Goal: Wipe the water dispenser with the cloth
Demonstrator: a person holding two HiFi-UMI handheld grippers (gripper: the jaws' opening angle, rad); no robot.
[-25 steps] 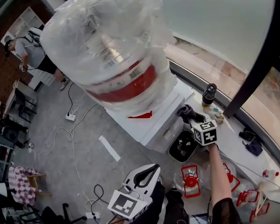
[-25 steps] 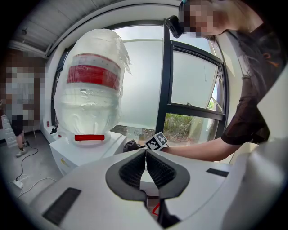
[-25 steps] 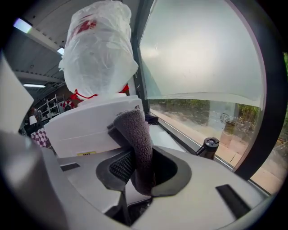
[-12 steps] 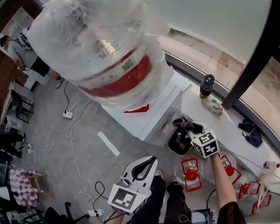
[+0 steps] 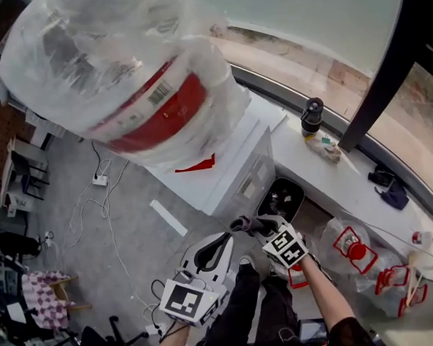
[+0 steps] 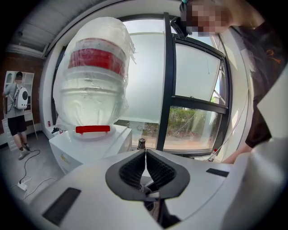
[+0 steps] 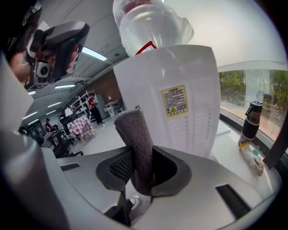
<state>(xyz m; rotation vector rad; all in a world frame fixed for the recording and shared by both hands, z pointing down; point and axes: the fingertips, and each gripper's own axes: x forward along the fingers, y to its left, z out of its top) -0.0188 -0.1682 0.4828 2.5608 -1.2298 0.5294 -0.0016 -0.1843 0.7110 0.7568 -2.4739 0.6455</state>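
Note:
The white water dispenser [image 5: 227,164] carries a large bottle [image 5: 115,72] with a red band, wrapped in clear plastic. My right gripper [image 5: 250,224] is shut on a grey cloth [image 5: 240,223] and hangs in front of the dispenser's lower side, apart from it. In the right gripper view the cloth [image 7: 137,143] sticks up between the jaws of the right gripper [image 7: 142,167], with the dispenser's labelled side panel [image 7: 180,105] just beyond. My left gripper [image 5: 225,240] is shut and empty, low and to the left. From the left gripper [image 6: 145,155] the dispenser [image 6: 92,143] stands ahead.
A black flask [image 5: 311,116] stands on the white sill beside the dispenser. A black bin [image 5: 280,199] sits below it, and clear bags with red parts [image 5: 350,245] lie to the right. Cables [image 5: 93,194] trail over the grey floor. A person [image 6: 17,112] stands far off.
My right gripper has carried the cloth down and to the left, away from the dispenser's upper corner. The left gripper has barely moved and stays shut. The head view has tilted.

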